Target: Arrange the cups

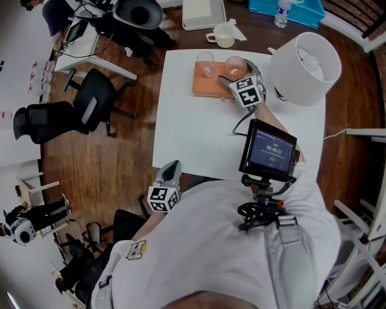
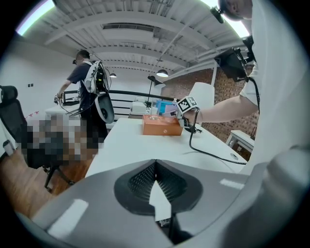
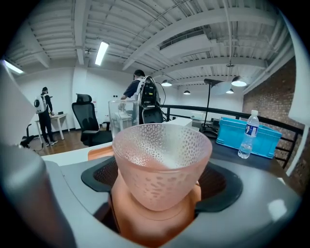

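Observation:
A pink dimpled cup (image 3: 162, 164) stands upright on a raised round seat of an orange block (image 1: 210, 83) at the far side of the white table (image 1: 193, 136). My right gripper (image 1: 234, 73) is open around this cup (image 1: 236, 64), its dark pads clear of the cup's sides. A clear cup (image 1: 205, 63) stands on the same block to the left; in the right gripper view the clear cup (image 3: 120, 116) is behind the pink one. My left gripper (image 1: 172, 169) is shut and empty, off the table's near edge, pointing over the table toward the block (image 2: 162, 125).
A large white lamp shade (image 1: 304, 66) stands close to the right of the block. A black cable (image 2: 208, 152) runs across the table. Beyond the table are a white mug (image 1: 224, 36), a white tray (image 1: 203, 13), a blue bin (image 3: 247, 135) and a water bottle (image 3: 248, 133). Office chairs (image 1: 90, 102) stand left.

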`<state>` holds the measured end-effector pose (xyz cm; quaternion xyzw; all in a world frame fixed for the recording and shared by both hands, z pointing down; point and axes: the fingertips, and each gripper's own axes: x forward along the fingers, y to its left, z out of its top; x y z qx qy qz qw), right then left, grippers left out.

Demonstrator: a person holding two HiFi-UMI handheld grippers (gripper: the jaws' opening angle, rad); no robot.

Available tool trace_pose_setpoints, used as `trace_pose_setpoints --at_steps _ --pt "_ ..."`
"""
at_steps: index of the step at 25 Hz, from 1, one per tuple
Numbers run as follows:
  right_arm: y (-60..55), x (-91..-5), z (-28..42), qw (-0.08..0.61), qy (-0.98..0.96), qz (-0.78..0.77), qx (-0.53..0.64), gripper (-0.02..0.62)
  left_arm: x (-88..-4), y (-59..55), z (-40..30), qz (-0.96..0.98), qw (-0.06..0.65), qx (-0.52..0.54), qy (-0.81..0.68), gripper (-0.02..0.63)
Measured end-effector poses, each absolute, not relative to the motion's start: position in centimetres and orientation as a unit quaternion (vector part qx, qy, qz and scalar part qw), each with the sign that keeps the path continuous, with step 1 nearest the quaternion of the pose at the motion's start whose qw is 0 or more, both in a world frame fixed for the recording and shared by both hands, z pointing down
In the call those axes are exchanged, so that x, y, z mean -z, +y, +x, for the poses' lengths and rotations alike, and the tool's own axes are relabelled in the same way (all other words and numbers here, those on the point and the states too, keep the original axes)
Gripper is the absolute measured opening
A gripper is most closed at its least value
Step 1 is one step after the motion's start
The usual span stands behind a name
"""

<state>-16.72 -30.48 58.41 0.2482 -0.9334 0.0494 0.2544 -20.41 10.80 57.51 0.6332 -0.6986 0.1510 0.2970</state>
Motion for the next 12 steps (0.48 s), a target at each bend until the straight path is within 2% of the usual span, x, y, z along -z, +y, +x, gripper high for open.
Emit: trace_pose_setpoints --at_steps 4,12 --pt "-31.5 -57.7 -16.8 0.236 -0.934 0.264 -0.047 0.518 -57.9 10.6 -20.9 0.637 0.298 -0.150 -0.695 0.000" --pt "-31.0 -58.3 -14.2 0.244 -0.921 0.300 -0.051 0.518 -59.0 8.4 -22.0 0.673 0.289 -0.142 -0.666 0.000"
